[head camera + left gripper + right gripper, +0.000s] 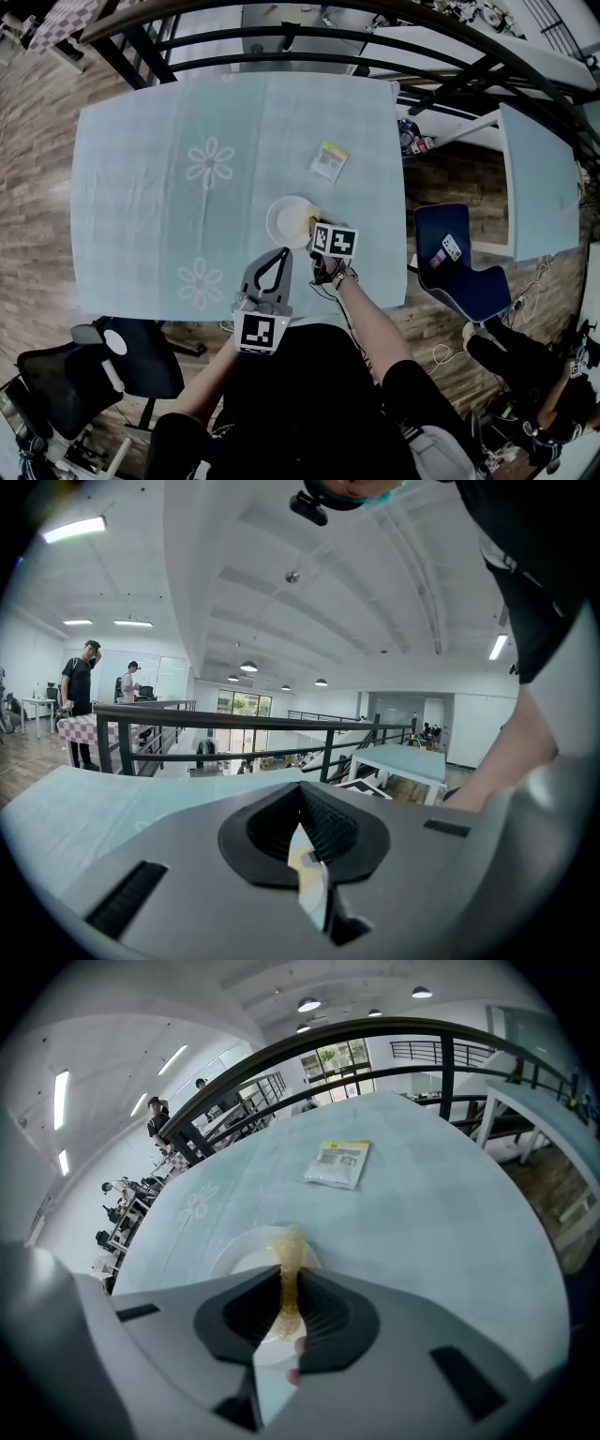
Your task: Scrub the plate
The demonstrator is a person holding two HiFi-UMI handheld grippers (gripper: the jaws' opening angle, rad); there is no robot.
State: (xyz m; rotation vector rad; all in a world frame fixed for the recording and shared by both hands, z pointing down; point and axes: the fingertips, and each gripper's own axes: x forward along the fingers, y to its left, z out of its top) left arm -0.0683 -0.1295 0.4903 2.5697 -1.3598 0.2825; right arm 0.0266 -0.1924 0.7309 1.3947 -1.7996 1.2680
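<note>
Looks steeply down from the head onto the table (141, 169). Looks along each pair of jaws toward twelve o'clock, close against the plate (289, 220), shared overhead.

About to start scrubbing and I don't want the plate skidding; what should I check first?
1. Scrub pad clamped in right gripper: ok.
2. Pad over the plate: ok.
3. Left gripper steadying the plate: cannot tell; its jaws are together at the near rim.
4. Packet clear of the plate: ok.
5. Plate flat on the table: ok.
</note>
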